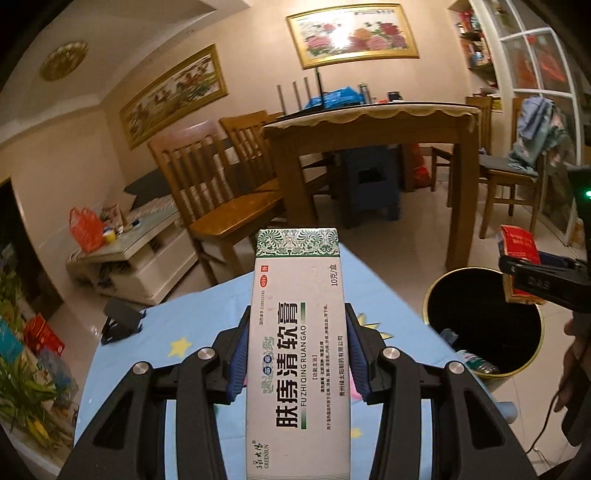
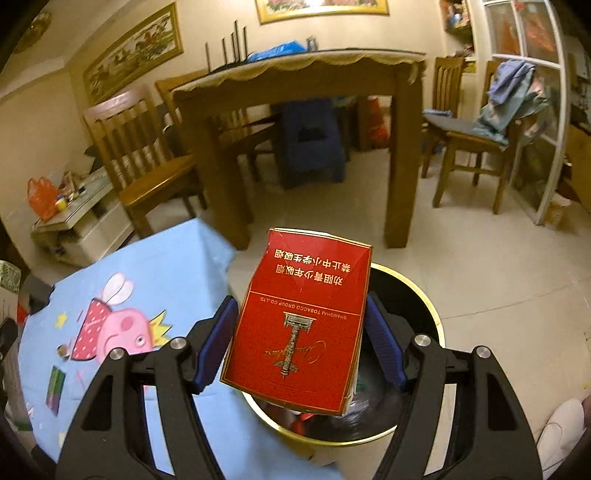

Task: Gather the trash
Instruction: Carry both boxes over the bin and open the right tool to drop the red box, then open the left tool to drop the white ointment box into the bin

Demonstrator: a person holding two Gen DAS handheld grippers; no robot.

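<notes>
Warm dim indoor light; glare on framed painting (image 1: pixel 352 35); motion blur, fisheye-bent vignetted edges.

A wooden dining table (image 1: pixel 369 122) stands on pale floor tiles (image 1: pixel 406 240), chairs (image 1: pixel 207 177) beside it, two framed paintings (image 1: pixel 352 35) on the cream wall behind.

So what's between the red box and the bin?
Nothing. In the right wrist view the red box, pinched in the right gripper, hangs over the open bin, with only air between them.
</notes>
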